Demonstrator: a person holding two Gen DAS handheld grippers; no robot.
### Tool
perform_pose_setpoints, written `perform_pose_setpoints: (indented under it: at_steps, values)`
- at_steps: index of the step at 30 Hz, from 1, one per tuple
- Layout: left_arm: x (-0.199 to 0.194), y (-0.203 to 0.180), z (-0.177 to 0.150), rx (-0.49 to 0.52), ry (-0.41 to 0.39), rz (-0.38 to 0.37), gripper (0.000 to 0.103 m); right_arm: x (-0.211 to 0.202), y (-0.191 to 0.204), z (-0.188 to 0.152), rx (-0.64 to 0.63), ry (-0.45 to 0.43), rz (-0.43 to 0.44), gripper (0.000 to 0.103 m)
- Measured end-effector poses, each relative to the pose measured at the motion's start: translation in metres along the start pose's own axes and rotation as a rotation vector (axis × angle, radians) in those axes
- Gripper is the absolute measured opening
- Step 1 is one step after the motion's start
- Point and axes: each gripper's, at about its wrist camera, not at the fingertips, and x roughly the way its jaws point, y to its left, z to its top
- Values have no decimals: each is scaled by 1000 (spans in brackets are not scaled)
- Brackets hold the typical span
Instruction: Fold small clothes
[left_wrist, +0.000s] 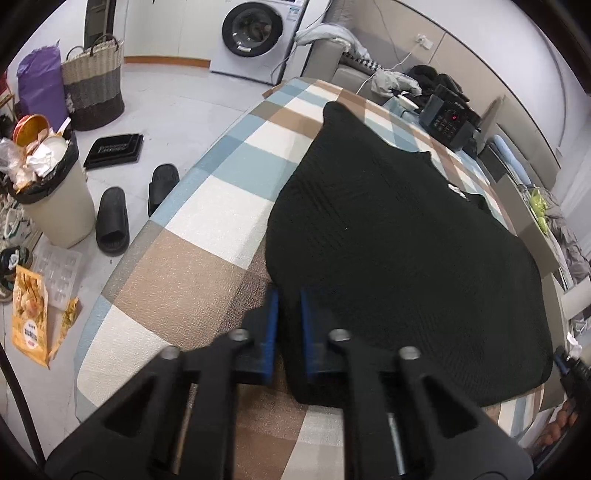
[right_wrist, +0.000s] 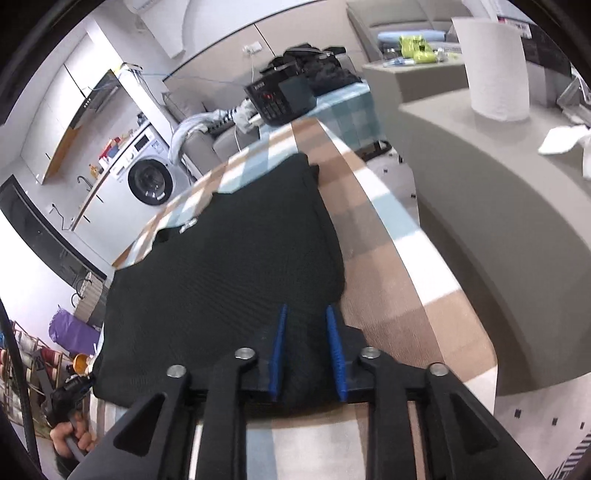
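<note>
A black knit garment (left_wrist: 388, 236) lies spread flat on the checked tablecloth (left_wrist: 207, 206). My left gripper (left_wrist: 289, 295) is at the garment's near left corner, its blue pads a narrow gap apart with the hem edge between them. In the right wrist view the same garment (right_wrist: 229, 258) lies ahead. My right gripper (right_wrist: 306, 314) is at its near right corner, its blue pads a little apart with the dark fabric between them. Whether either pair of pads clamps the cloth is unclear.
A black keypad device (left_wrist: 448, 122) and piled clothes stand at the table's far end. A bin (left_wrist: 55, 192), slippers (left_wrist: 112, 221), a basket (left_wrist: 94, 85) and a washing machine (left_wrist: 255, 33) are on the floor at left. A grey counter (right_wrist: 498, 206) with a paper roll (right_wrist: 495, 66) lies right.
</note>
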Motion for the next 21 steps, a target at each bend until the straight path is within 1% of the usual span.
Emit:
perform_pose_setpoints:
  at_steps: [1,3,4,7,8,9,10,11,12,14,16,18,21]
  values:
    - [-3,0,-1,1,-11,-3,6,-1,4,1,-7,-4,5,29]
    - [-8,3,-2,4,-21,-2,6,-3,12,2,-19,-19,27,39]
    - [-10,4,-3,-1,-20,-3,6,-4,15,2,-24,-24,40,47]
    - [-10,9,-4,-38,8,-24,7,-2,26,3,-42,-9,64,53]
    - [-11,11,-3,-50,23,-21,14,-1,30,3,-48,-4,70,57]
    - [-11,12,-3,-61,38,-17,18,0,34,2,-53,-1,75,61]
    - [-13,13,-4,-68,43,-19,27,0,39,2,-59,2,83,63]
    - [-17,14,-5,-78,37,-24,34,1,43,1,-67,4,90,67]
    - [-20,15,-7,-85,30,-33,36,3,48,-1,-76,7,100,68]
    - [-27,15,-11,-94,27,-52,48,6,56,-2,-93,19,111,70]
    - [-34,16,-17,-113,26,-65,50,9,63,-4,-102,28,132,74]
    - [-40,18,-23,-144,29,-93,51,12,69,-6,-100,38,150,79]
    - [-48,17,-37,-183,44,-144,52,19,78,-9,-108,60,174,80]
